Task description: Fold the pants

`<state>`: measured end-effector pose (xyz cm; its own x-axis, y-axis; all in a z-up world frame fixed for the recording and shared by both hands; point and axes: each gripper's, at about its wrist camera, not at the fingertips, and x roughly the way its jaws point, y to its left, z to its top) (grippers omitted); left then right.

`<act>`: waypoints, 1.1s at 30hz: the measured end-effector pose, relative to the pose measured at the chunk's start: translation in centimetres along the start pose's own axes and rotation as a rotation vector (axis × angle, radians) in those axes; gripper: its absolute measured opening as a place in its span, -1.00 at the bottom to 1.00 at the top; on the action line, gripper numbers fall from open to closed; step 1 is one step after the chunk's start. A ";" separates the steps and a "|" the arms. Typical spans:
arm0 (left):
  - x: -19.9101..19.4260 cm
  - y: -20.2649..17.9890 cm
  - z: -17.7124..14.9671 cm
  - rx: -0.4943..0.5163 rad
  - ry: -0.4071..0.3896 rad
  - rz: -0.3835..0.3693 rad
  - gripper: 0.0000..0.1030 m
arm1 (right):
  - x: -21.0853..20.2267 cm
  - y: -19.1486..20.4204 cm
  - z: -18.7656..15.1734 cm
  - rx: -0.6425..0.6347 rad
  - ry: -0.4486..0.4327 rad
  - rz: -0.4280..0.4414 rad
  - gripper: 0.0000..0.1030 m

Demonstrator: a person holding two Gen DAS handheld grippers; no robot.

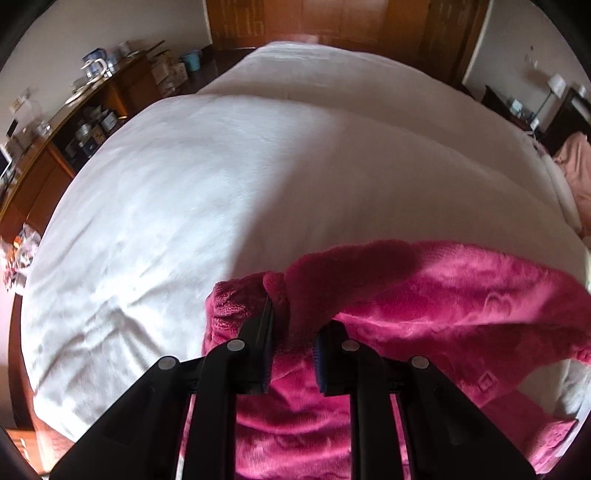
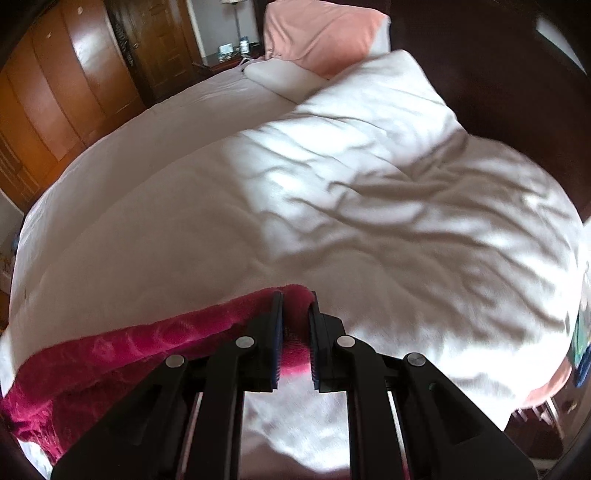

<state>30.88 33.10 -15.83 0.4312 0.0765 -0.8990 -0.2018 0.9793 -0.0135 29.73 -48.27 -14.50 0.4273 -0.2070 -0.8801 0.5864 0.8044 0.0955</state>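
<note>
The pants [image 1: 424, 299] are bright pink fleece and hang lifted above the white bed [image 1: 192, 206]. My left gripper [image 1: 295, 314] is shut on a bunched edge of the pants, with cloth draping right and down below the fingers. In the right wrist view my right gripper [image 2: 295, 306] is shut on another edge of the pants [image 2: 122, 350], which trail off to the lower left over the bed [image 2: 369, 206]. The cloth between the two grippers hangs slack.
A wooden shelf unit with clutter [image 1: 85, 107] stands left of the bed. A wooden wardrobe [image 2: 55, 92] stands beyond the bed's far side. A pink pillow [image 2: 317, 33] and a white pillow [image 2: 280, 77] lie at the dark headboard [image 2: 480, 66].
</note>
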 end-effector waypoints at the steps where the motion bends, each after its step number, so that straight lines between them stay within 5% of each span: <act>1: -0.4 0.6 -0.1 -0.009 -0.003 0.000 -0.68 | -0.3 -0.7 -0.7 0.019 0.004 0.000 -0.77; 10: -4.8 3.7 -8.2 -0.103 0.015 0.025 -0.69 | -1.2 -6.1 -8.2 0.109 0.085 -0.047 -0.77; 16: -3.7 5.1 -13.2 -0.171 0.105 0.058 -0.69 | -0.4 -7.6 -11.9 0.084 0.130 -0.067 -0.77; 22: -1.9 4.5 -15.2 -0.219 0.163 0.085 -0.63 | -0.1 -9.1 -12.7 0.091 0.133 -0.061 -0.41; 33: -1.9 5.1 -16.7 -0.317 0.200 0.060 -0.45 | -3.1 -11.8 -13.6 0.168 0.120 -0.056 -0.34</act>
<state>14.36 34.83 -21.53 0.2368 0.0634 -0.9695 -0.4969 0.8654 -0.0648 12.10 -49.58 -19.24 0.3115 -0.1734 -0.9343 0.7178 0.6872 0.1118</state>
